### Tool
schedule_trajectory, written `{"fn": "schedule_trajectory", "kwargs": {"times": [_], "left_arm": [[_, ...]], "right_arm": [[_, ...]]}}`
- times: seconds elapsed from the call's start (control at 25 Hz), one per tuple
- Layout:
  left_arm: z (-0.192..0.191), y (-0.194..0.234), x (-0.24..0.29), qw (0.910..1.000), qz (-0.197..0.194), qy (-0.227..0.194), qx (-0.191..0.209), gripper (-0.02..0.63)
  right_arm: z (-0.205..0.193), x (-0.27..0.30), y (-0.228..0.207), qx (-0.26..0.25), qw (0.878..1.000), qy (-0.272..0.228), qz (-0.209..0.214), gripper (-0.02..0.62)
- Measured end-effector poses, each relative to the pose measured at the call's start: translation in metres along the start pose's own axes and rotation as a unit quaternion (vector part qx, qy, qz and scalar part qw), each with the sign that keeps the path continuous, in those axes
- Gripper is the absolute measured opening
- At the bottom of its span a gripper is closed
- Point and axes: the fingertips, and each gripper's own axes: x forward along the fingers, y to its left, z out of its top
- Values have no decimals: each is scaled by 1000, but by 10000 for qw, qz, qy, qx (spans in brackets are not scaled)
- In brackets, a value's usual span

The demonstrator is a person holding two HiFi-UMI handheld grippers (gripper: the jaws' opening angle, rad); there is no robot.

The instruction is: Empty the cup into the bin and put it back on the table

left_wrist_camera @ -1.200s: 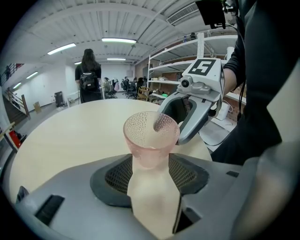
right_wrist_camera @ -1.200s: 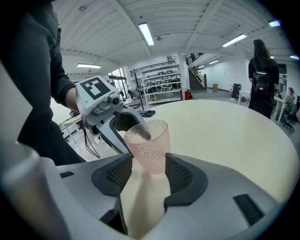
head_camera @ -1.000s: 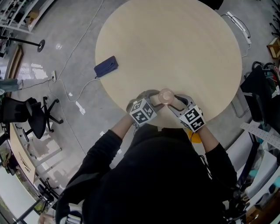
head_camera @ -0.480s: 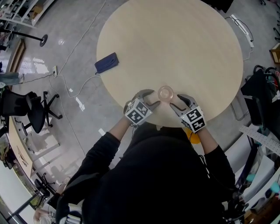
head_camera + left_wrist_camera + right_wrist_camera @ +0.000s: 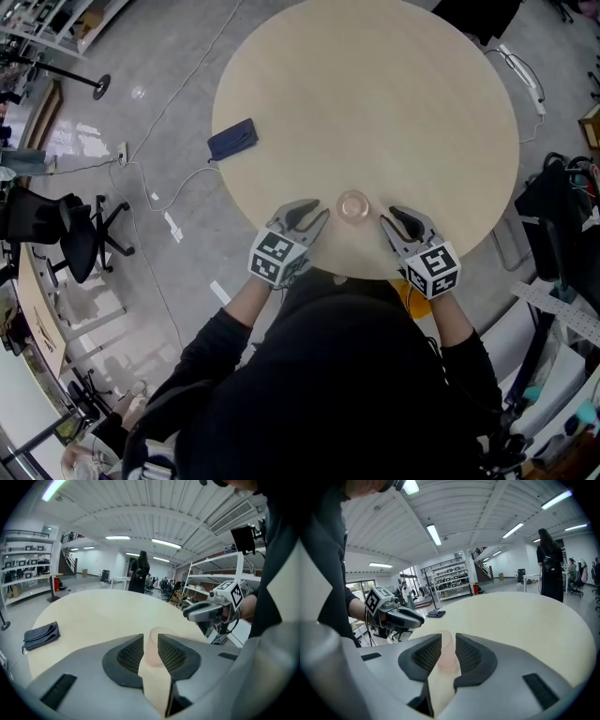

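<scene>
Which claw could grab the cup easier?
Left, but barely: left claw sits slightly nearer the cup than right claw. Both point at it, have just been closing, and hold nothing.

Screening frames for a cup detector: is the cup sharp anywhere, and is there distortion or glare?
Head view: small translucent pinkish cup sharp, evenly lit on the round beige table; glare only on the grey floor. Left gripper view: strong fisheye curving, dark corners, cup soft. Right gripper view: the same.

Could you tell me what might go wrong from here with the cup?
The cup stands near the table's edge, so a nudge could tip it off. The left gripper and right gripper flank it closely, and their jaws have just been closing on nothing; a careless move might knock it.
</scene>
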Motion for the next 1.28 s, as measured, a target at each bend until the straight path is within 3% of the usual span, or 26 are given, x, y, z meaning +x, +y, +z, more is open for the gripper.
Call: {"fn": "schedule_trajectory", "kwargs": {"times": [0.12, 0.32, 0.52, 0.72, 0.96, 1.28], "left_arm": [[29, -9, -18, 9986, -51, -470, -258, 64], [66, -23, -40, 9951, 9, -921, -347, 44], [102, -63, -53, 9881, -611, -1393, -223, 23], [126, -90, -56, 9859, -667, -1524, 183, 23], [135, -93, -55, 9824, -763, -1652, -422, 25], [159, -95, -65, 9748, -908, -1965, -538, 24]], "right_arm": [[23, -9, 0, 169, 9994, -313, -50, 70], [65, -25, 8, 414, 9953, -871, 37, 31], [102, -43, 14, 387, 9907, -1303, 5, 15], [125, -65, 16, 182, 9846, -1709, -322, 15], [138, -83, 22, -169, 9777, -2004, -611, 15], [153, -91, 31, -264, 9764, -2041, -654, 15]]}}
